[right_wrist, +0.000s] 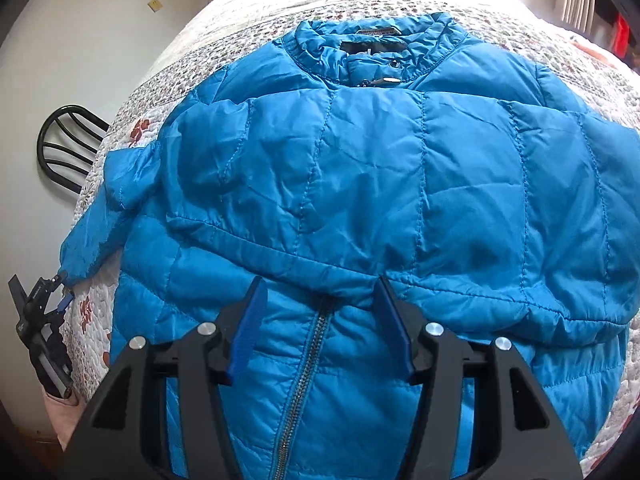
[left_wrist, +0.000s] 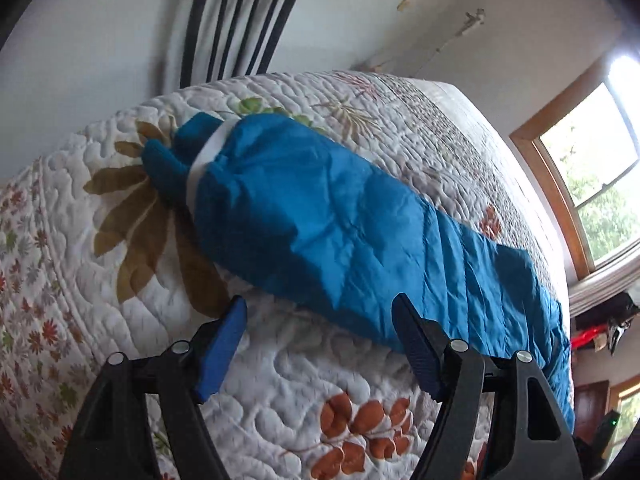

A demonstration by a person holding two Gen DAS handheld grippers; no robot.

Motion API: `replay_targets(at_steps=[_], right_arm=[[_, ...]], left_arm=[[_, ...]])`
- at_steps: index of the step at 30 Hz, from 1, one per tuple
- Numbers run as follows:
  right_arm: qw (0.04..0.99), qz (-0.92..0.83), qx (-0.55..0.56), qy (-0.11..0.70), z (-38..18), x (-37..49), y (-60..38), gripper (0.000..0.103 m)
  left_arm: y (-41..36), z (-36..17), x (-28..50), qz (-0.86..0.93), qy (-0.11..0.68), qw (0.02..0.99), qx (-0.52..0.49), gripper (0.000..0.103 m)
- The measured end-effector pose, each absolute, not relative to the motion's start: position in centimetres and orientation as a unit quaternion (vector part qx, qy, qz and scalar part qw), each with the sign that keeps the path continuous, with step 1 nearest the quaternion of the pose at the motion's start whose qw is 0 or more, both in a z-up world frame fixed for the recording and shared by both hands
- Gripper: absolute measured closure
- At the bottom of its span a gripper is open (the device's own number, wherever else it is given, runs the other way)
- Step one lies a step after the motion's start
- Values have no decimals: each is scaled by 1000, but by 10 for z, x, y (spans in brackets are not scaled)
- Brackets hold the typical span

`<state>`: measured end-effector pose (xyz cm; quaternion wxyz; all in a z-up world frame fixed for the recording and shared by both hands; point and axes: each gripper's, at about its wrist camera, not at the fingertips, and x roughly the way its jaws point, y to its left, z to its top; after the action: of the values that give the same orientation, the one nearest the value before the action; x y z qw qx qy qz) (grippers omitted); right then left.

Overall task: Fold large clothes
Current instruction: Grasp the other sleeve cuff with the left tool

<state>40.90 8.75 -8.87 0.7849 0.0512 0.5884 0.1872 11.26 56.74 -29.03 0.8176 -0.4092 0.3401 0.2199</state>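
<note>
Above the blue jacket, left gripper and right gripper gape wide, grasping nothing.

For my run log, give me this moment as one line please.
left tool open, over sleeve | right tool open, over jacket front zipper | jacket flat on quilt, nothing gripped

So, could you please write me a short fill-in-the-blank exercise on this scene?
1. The quilted puffer jacket is coloured ____.
2. It lies on a floral quilted ____.
3. Both the left gripper and the right gripper have jaws that are ____.
4. The jacket's metal zipper is ____.

Answers: blue; bedspread; open; closed
</note>
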Motion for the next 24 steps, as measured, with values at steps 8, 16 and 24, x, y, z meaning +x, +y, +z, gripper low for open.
replay_targets(at_steps=[8,16,24], right_arm=[[787,178,35,589,-94,412,94,46],[790,176,30,586,-94,409,95,45],[789,171,42,589,-88,407,87,45]], left_arm=[[596,-303,125,229,307,811,-442,38],[606,-303,112,235,282,812,-454,88],[572,-253,102,235,234,856,-396,94]])
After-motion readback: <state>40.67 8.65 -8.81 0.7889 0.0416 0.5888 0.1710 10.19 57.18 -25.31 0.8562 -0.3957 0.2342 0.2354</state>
